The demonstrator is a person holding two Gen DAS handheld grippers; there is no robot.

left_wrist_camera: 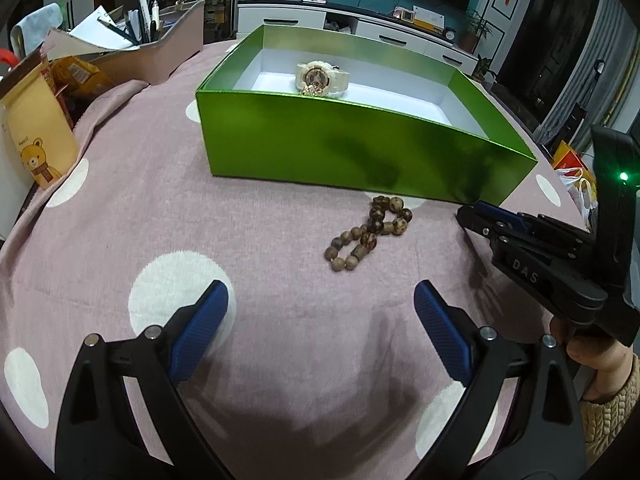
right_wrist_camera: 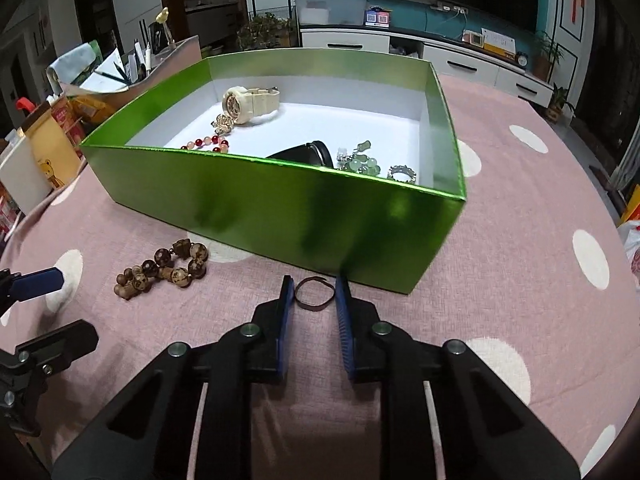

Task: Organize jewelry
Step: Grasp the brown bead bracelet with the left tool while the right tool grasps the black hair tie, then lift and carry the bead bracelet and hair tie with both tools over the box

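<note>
Thin dark ring point(right_wrist_camera: 314, 293): flat on tablecloth point(right_wrist_camera: 500, 280), between right gripper point(right_wrist_camera: 314, 298)'s parted, ungrasping fingers, beside green box point(right_wrist_camera: 280, 216); left gripper point(left_wrist_camera: 320, 320) spread, empty.

The only lettering I could read was "DAS", embossed on the black body of the right gripper point(left_wrist_camera: 480, 216). Print on the bear-decorated yellow pouch point(left_wrist_camera: 38, 136) was too small to read.

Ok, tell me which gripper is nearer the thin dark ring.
Right. The right gripper brackets the ring between its fingers; the left gripper sits off beside the beads.
</note>
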